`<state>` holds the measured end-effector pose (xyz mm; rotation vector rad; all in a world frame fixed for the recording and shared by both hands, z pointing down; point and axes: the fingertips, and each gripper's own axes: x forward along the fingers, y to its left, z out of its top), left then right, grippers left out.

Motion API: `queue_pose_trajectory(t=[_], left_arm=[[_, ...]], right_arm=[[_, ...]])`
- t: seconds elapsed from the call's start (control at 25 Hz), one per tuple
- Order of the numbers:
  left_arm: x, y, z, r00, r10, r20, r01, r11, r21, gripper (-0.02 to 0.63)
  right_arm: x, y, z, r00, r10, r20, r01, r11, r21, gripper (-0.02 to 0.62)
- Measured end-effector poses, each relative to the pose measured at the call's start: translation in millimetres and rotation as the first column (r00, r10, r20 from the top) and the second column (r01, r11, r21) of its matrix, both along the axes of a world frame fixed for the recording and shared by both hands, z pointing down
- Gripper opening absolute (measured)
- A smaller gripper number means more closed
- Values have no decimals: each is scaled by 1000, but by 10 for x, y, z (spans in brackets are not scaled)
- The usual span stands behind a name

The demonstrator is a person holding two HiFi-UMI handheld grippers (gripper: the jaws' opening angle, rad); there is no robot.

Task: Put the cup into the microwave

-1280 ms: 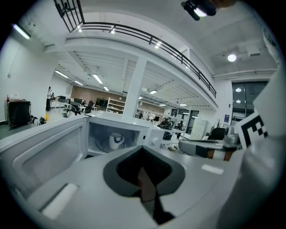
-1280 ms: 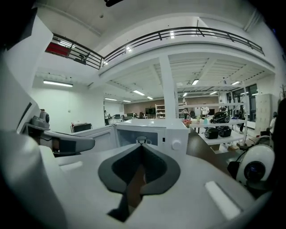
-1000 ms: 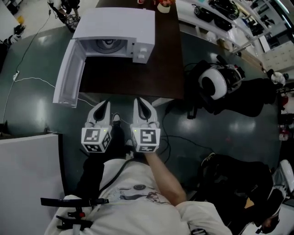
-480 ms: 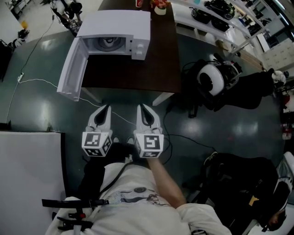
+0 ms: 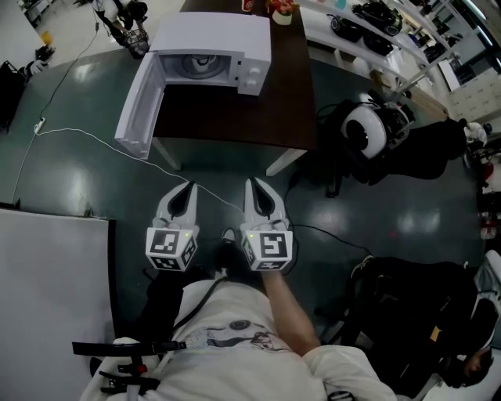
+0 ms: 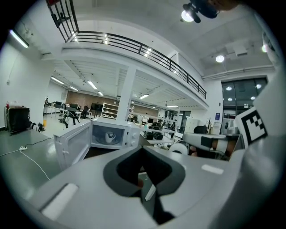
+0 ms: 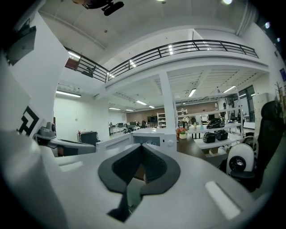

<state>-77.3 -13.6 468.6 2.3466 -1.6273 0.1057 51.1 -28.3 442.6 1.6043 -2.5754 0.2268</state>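
The cup (image 6: pixel 109 136) stood inside the microwave (image 5: pixel 211 35), whose door (image 5: pixel 141 106) hung wide open at the microwave's left in the head view. The left gripper (image 5: pixel 186 188) and right gripper (image 5: pixel 253 185), both closed and empty, pointed at the microwave from well apart. The left gripper lay nearer the door, so it seemed better placed to swing it closed.

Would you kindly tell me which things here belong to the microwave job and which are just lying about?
Job: microwave, its open door, cup inside it, left tongs and right tongs, both shut, empty.
Lying about: white helmet, black bag under it, flowerpot on the table.
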Motion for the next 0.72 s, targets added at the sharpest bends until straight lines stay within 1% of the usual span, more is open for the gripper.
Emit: queue_pose_trajectory(t=[0.2, 0.48, 0.72], left_arm=[[-189, 432, -6, 1000, 17, 3, -17, 1000, 12, -2], [-523, 1052, 16, 1000, 7, -3, -7, 1000, 21, -2], [-718, 1523, 169, 1000, -8, -16, 7, 1000, -20, -2]], right_arm=[[-138, 370, -8, 1000, 27, -12, -27, 1000, 7, 0], [-329, 966, -26, 999, 33, -24, -33, 999, 9, 0], [-425, 1484, 7, 998, 39, -52, -40, 999, -18, 0]])
